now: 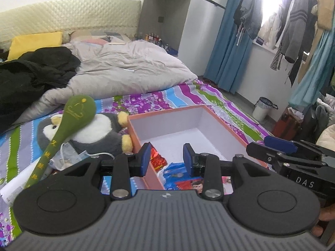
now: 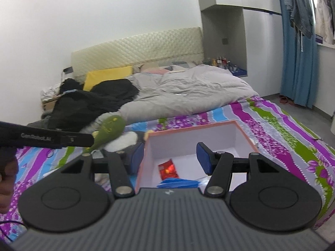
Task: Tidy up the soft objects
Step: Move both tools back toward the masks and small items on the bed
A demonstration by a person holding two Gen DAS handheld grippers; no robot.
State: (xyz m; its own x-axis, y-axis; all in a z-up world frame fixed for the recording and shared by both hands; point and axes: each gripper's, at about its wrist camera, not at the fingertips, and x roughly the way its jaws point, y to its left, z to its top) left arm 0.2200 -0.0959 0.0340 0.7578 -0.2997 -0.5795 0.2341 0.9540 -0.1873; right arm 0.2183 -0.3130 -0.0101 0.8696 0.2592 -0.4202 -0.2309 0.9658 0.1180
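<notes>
Bedroom, striped sheet: open box receiving soft items; penguin, green plush beside it, awaiting. Left gripper, right gripper: jaws spread, empty.

The bed wears a striped floral sheet. Far on it lie a grey duvet, a black garment to the left and a yellow pillow by the headboard. Nearer, an open orange box sits on the sheet, with a plush penguin just left of it and a green plush spoon lying across the penguin.
</notes>
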